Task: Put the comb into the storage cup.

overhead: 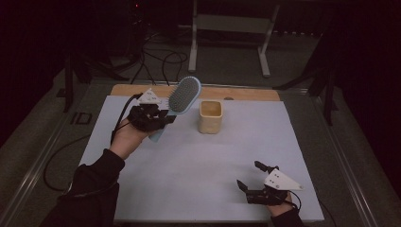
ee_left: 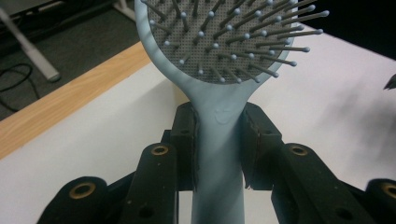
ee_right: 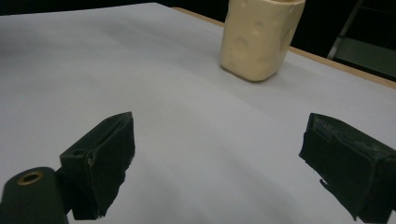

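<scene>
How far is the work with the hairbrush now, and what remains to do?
Done: the left gripper has the light blue hairbrush off the table, clamped at its handle. In hand: the brush is held tilted, head up, just left of the cream cup. Left, probably: putting the brush into the cup, which looks empty. The right gripper rests open near the table's front edge.

Held thing: pale blue hairbrush, bristles facing the camera
Grip: left gripper pads clamp its handle neck
Beneath: white table cover, wooden edge beyond
</scene>
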Available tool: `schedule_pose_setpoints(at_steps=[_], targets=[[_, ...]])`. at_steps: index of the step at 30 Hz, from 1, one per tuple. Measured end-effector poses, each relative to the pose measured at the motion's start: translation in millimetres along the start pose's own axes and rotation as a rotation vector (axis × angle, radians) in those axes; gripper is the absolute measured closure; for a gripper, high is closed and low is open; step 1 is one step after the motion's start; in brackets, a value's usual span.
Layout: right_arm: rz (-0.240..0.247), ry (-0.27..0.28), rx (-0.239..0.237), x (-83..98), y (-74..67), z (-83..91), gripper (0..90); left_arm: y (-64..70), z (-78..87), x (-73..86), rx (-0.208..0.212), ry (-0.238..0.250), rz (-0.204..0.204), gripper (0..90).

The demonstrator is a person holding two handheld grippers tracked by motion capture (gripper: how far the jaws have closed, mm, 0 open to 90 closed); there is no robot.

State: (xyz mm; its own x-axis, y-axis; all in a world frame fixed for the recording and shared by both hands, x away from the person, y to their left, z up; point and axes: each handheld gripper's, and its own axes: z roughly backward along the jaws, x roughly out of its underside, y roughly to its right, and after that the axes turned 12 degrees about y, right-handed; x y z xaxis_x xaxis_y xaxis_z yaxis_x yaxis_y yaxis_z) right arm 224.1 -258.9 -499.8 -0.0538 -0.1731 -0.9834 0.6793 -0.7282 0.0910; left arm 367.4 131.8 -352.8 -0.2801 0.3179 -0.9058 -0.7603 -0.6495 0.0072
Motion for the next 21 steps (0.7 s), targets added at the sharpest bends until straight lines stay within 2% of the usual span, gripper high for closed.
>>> schedule_pose_setpoints(at_steps=[4,8,15,21], targets=[[0.000,0.001,0.002,0.2,0.3,-0.1,9.5,3.3,-6.8,-8.4,0.012,0.023,0.007,69.9],[-0.001,0.001,0.001,0.3,0.4,-0.1,9.5,6.7,-14.5,-15.0,0.003,0.040,-0.001,70.0],[-0.002,0.004,0.003,0.1,0.8,0.3,9.5,11.3,-26.1,-26.9,0.030,0.066,-0.003,69.9],[0.000,0.004,0.002,-0.2,0.7,0.4,9.5,15.1,-34.7,-35.0,0.037,0.088,-0.005,69.9]])
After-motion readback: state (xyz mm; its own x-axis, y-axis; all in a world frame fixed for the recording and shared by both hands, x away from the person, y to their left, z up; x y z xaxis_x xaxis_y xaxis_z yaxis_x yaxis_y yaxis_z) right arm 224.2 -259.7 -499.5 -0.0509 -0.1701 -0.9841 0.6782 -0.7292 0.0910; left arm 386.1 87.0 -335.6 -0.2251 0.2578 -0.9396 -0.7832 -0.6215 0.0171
